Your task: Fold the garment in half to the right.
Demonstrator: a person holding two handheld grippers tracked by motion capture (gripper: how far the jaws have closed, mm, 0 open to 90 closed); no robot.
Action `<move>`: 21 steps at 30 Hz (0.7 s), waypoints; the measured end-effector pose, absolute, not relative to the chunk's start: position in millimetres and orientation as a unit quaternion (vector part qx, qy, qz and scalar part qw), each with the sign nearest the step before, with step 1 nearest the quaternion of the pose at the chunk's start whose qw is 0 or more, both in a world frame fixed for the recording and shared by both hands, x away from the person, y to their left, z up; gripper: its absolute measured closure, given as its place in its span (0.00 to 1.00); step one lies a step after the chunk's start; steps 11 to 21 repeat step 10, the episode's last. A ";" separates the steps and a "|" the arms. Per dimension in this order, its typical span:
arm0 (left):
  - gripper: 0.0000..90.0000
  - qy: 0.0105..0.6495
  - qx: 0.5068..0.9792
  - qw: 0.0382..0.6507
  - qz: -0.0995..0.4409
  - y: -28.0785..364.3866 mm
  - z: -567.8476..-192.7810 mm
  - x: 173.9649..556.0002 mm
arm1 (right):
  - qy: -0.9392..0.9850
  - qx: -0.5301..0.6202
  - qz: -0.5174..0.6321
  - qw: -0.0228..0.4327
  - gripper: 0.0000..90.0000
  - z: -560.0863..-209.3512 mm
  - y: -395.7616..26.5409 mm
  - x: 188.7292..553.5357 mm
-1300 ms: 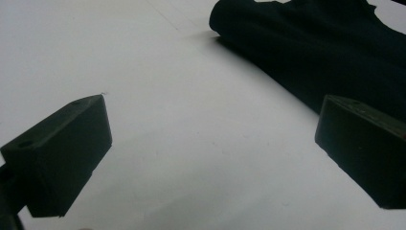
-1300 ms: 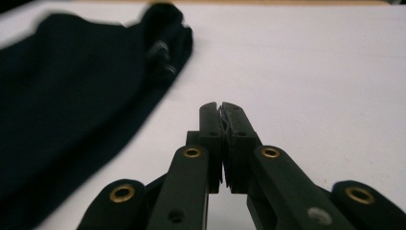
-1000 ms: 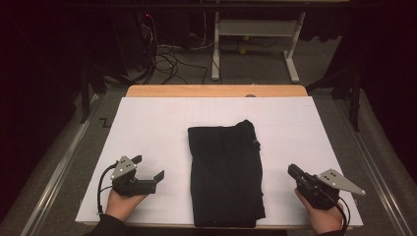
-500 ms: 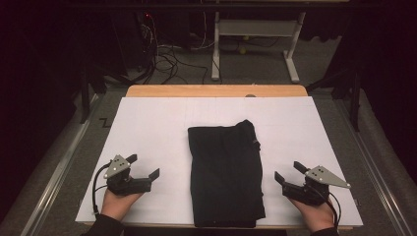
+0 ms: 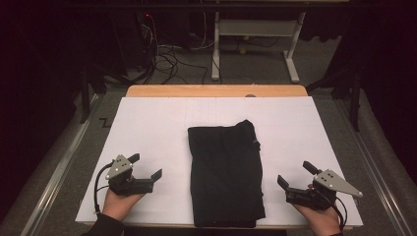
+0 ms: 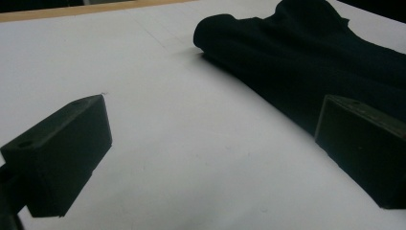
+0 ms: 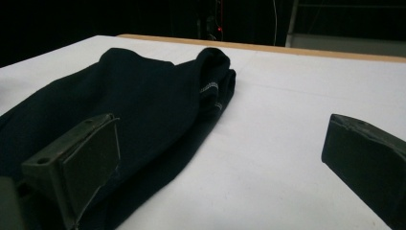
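- Counter (image 5: pixel 147 128): white surface; wooden edge (image 5: pixel 216 90) exposed at 12 o'clock.
- Floor (image 5: pixel 255 66): grey carpet.
- White metal frame (image 5: pixel 253 29) at 12 o'clock; loose cables (image 5: pixel 164 56) at 11 o'clock.
- Metal rails (image 5: pixel 56 172) at 9 and 3 o'clock.
- Surroundings dark.

**Where everything sits on my table**

I see the folded garment (image 5: pixel 225 174) lying on the sheet (image 5: pixel 147 128) at the middle of the table (image 5: pixel 216 90), reaching to the near edge. My left gripper (image 5: pixel 146 166) rests left of it and my right gripper (image 5: pixel 291 174) right of it, both apart from the cloth. Behind the table, a desk frame (image 5: pixel 255 46) stands on the floor, with cables (image 5: pixel 164 61) to its left.
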State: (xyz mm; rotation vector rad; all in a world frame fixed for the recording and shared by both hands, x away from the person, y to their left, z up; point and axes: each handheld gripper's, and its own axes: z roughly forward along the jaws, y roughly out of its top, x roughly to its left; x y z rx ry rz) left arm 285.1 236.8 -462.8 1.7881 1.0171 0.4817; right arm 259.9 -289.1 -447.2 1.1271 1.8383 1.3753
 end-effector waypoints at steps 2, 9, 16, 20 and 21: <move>0.00 0.422 0.735 0.491 0.200 237.1 -463.0 285.3 | 0.692 0.420 0.512 0.288 0.00 -448.2 -288.6 260.7; 0.00 0.426 0.735 0.488 0.201 236.1 -462.7 286.2 | 0.692 0.421 0.511 0.286 0.00 -448.8 -289.7 260.8; 0.00 0.425 0.735 0.487 0.202 235.9 -462.3 286.2 | 0.692 0.421 0.511 0.287 0.00 -449.0 -289.8 260.9; 0.00 0.425 0.735 0.487 0.202 235.9 -462.3 286.2 | 0.692 0.421 0.511 0.287 0.00 -449.0 -289.8 260.9; 0.00 0.425 0.735 0.487 0.202 235.9 -462.3 286.2 | 0.692 0.421 0.511 0.287 0.00 -449.0 -289.8 260.9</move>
